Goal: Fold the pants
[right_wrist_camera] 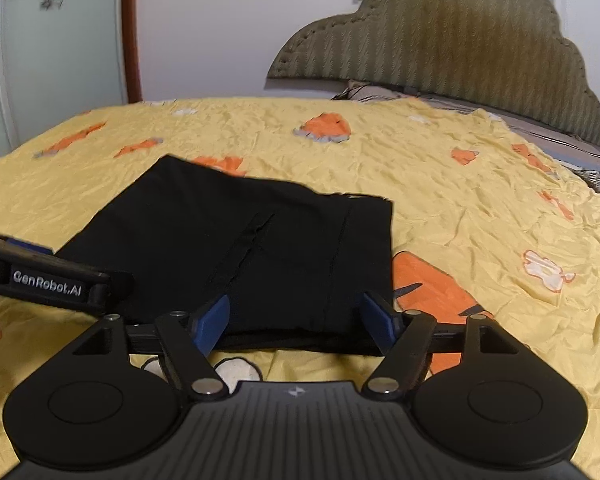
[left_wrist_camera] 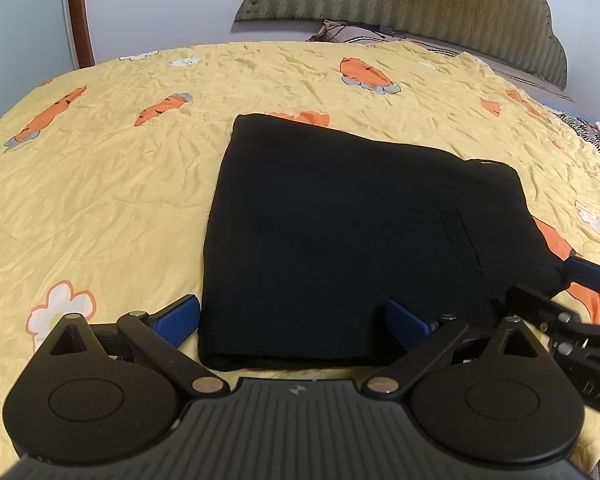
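Lying folded into a compact rectangle on the yellow carrot-print bedspread (left_wrist_camera: 100,184), black fabric pants (left_wrist_camera: 340,232) look nearly finished; left gripper (left_wrist_camera: 292,320) and right gripper (right_wrist_camera: 296,318) are both spread, empty.

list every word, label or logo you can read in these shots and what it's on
"GenRobot.AI": white lettering on the side of the left claw, seen from the right wrist view.
"DAS": partial embossed letters on the right claw's body, cut off at the left wrist view's edge.
Small emblem on each claw's ribbed base: no letters.
Black pants: no readable label.
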Tool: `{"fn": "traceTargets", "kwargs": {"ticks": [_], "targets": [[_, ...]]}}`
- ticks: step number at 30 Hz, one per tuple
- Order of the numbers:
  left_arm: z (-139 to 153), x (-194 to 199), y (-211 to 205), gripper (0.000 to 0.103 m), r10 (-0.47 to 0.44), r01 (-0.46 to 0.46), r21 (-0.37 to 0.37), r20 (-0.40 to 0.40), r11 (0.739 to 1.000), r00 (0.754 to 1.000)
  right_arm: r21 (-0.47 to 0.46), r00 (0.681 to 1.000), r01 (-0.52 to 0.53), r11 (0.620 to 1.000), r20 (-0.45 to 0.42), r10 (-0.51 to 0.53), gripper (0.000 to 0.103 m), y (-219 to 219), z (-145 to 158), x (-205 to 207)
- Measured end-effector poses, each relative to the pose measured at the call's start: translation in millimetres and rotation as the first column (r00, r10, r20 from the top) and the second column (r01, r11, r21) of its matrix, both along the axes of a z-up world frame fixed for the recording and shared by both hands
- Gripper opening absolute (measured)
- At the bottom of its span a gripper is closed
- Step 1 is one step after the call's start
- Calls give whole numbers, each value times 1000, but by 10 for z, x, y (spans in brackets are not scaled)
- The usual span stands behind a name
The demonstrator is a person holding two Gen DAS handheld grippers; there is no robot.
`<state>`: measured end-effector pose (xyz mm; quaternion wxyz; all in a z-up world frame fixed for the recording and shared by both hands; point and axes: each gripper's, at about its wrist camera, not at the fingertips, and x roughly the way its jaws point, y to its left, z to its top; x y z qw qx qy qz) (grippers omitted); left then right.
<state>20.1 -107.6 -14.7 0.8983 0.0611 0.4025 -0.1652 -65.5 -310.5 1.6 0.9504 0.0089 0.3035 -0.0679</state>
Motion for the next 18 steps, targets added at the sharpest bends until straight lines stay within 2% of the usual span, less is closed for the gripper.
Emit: {"fn": "traceTargets", "kwargs": {"ticks": [2,6,8,12,15,18], "targets": [[42,-10,29,100,-4,4,-8,12,1000,1000,23,999,23,999,23,-24,72,-83,26,-25],[157,-6,80,100,-1,2,-24,60,1000,998,188,995,85,979,37,-94,72,-505,-1,12],[213,22,58,100,-17,20,-31,66,999,998,221,992,111,969,39,-122,72,-675,-23,60],[230,84,-105,100,-56,58,-23,58,998,997,276,993,76,958,63,-97,72,-932,-18,320],[184,129,-246,100,-61,62,-1,54,998,997,373,995,78,924,29,-95,72,-1204,-75,660],[150,196,-354,100,-73,72,10,49,997,996,487,997,52,872,25,-73,72,-1414,-155,891]]}}
